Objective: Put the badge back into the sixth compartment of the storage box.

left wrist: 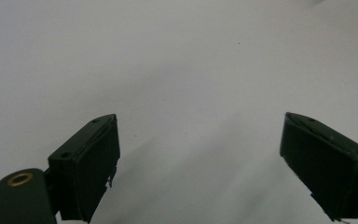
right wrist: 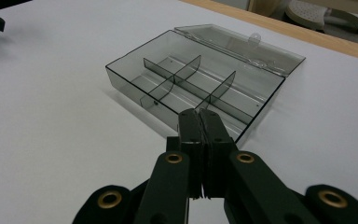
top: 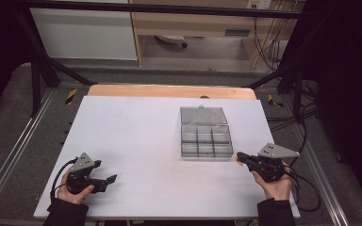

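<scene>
left claw (top: pixel 104 181): jaws spread wide, held low at 7 o'clock, pointing toward 3 | right claw (top: pixel 240 157): jaws pressed together, at 4 o'clock, pointing toward 10 | each gripped by one hand

The right tongs (right wrist: pixel 199 122) hide part of the compartment box's (right wrist: pixel 135 77) near wall.

The left gripper (left wrist: pixel 200 163) is seen above a plain white table (left wrist: pixel 177 60), its two black jaws spread wide apart with nothing held between them. A brass-ringed hole (left wrist: pixel 20 178) is seen at lower left.
</scene>
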`<state>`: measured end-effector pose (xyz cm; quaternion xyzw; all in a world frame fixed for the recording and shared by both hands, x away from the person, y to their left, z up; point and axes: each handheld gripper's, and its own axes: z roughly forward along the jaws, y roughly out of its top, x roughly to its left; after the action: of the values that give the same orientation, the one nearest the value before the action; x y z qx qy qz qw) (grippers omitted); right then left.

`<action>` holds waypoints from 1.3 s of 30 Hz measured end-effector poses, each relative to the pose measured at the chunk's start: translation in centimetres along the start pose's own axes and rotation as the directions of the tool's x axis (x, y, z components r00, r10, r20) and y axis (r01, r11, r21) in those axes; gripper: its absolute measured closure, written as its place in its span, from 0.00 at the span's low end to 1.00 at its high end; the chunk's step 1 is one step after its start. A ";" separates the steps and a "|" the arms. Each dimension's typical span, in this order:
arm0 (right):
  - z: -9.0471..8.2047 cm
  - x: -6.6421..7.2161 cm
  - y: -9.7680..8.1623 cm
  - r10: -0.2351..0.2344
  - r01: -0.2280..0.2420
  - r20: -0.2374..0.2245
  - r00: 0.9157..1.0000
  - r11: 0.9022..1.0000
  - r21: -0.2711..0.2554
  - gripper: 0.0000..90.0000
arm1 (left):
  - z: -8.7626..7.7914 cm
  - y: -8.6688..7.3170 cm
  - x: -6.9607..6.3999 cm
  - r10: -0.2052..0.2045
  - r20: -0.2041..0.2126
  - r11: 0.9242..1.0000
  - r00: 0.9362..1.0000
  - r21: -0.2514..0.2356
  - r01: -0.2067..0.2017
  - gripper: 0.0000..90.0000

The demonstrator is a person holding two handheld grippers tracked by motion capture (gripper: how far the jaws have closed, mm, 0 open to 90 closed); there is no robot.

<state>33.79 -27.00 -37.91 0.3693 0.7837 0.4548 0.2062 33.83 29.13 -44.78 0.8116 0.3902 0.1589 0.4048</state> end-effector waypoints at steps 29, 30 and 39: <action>3.9 -2.0 3.2 0.026 -0.026 0.024 0.999 0.999 0.037 0.99 | 0.0 0.0 0.0 0.002 0.000 1.000 1.000 0.001 -0.002 0.13; 4.1 -2.2 3.2 0.027 -0.028 0.024 0.999 0.999 0.039 0.99 | 0.0 0.0 0.0 0.002 0.000 1.000 1.000 0.001 -0.002 0.13; 5.6 -2.8 3.3 0.040 -0.041 0.024 0.999 0.997 0.065 0.99 | 0.0 0.0 0.0 0.003 -0.001 1.000 1.000 0.001 -0.003 0.13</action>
<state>40.56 -24.98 -37.86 0.3968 0.7881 0.4289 0.1936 33.86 29.14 -44.80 0.8124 0.3893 0.1595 0.4038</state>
